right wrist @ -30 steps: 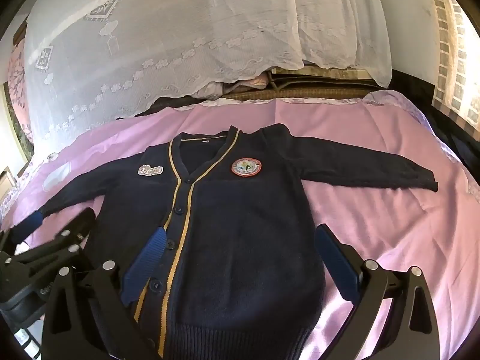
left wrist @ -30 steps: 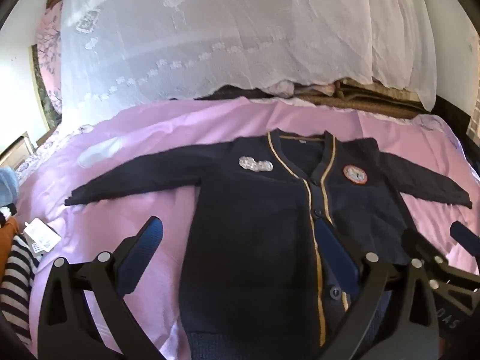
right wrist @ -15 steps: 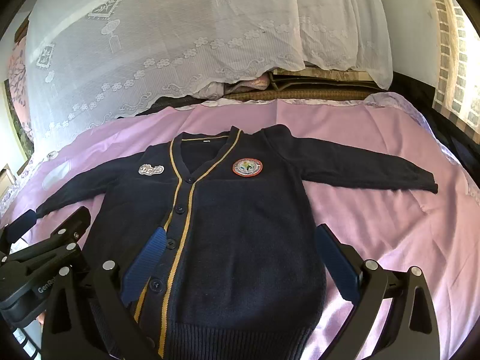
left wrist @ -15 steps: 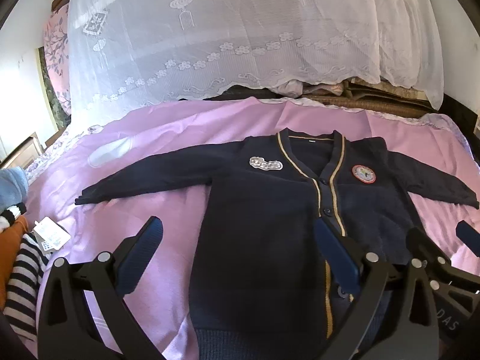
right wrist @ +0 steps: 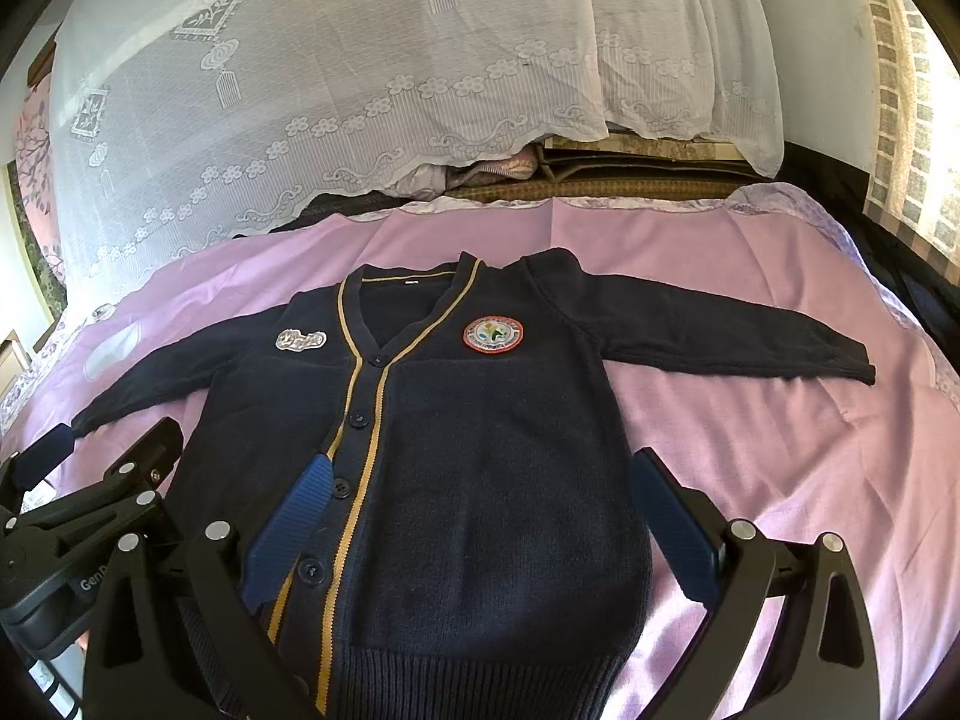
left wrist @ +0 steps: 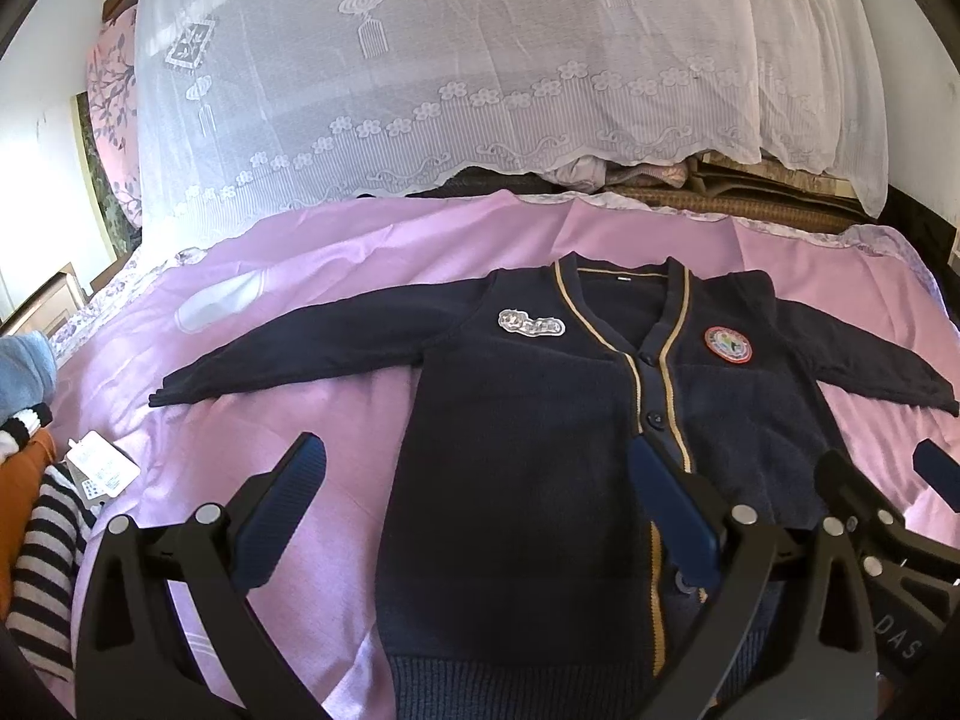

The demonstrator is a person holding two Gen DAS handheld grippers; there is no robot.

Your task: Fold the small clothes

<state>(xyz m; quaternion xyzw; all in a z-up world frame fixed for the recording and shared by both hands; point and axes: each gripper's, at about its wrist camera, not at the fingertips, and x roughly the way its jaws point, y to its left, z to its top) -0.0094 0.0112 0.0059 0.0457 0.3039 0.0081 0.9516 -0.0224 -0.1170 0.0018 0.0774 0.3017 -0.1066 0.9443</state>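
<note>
A small navy cardigan [left wrist: 522,450] with gold trim, buttons and two chest badges lies flat and buttoned on the pink bed sheet [left wrist: 312,276], both sleeves spread outwards. My left gripper [left wrist: 474,510] hovers open above its lower left half, nothing between the blue pads. In the right wrist view the cardigan [right wrist: 492,456] fills the centre, and my right gripper [right wrist: 480,516] stands open over its lower body, holding nothing. Each gripper shows at the edge of the other's view.
A white lace cover [left wrist: 480,60] drapes over bedding stacked at the head of the bed. A pile of clothes, striped [left wrist: 42,576], orange and blue, lies at the left edge beside a paper tag [left wrist: 99,468]. Bare pink sheet [right wrist: 780,480] lies right of the cardigan.
Both cameras have tilted slightly upwards and drawn back a little, so the cardigan sits lower in each view. The cardigan has not moved, and both grippers stay open.
</note>
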